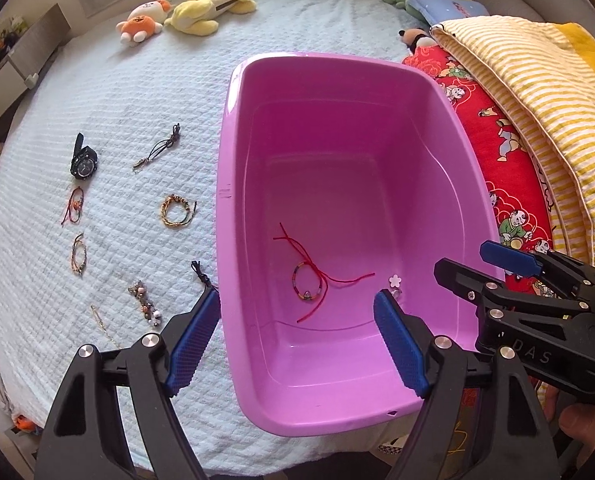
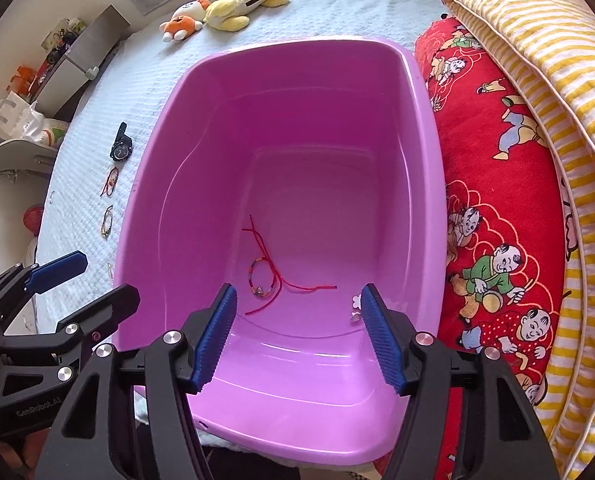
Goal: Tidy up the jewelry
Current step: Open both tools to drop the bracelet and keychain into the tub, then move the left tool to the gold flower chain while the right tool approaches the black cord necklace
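Jewelry is split between two places: some lies in the pink tub (image 1: pixel 337 128), the rest on the pale blue quilted bedspread (image 1: pixel 97 92) to the tub's left. The bedspread covers most of the left wrist view, with a red printed cushion (image 1: pixel 497 148) pressed against the tub's right side and a yellow striped blanket (image 1: pixel 537 80) piled beyond that. At the far end of the bed lie a yellow stuffed toy (image 1: pixel 213 4) and a smaller orange and white one (image 1: pixel 143 20) just beside it. The tub is deep and rectangular; on its floor, toward the near end, rests a beaded bracelet with long red cords (image 1: pixel 309 286), and near it to the right a small white flower piece (image 1: pixel 395 280). The left gripper (image 1: pixel 297 336) hangs over the tub's near left corner with its blue pads spread wide and nothing between them, one pad outside the rim and one inside. The right gripper (image 2: pixel 297 336) hangs over the tub's near end, likewise released and empty. On the bedspread the loose pieces lie well apart from one another: a black wristwatch (image 1: pixel 83 160), a dark cord necklace (image 1: pixel 157 148), a golden beaded bracelet (image 1: pixel 177 210), a red cord bracelet (image 1: pixel 73 204), a thin multicoloured bracelet (image 1: pixel 79 254), a cluster of brown and white beads (image 1: pixel 145 304), and a fine gold chain (image 1: pixel 103 324) nearest the left gripper.
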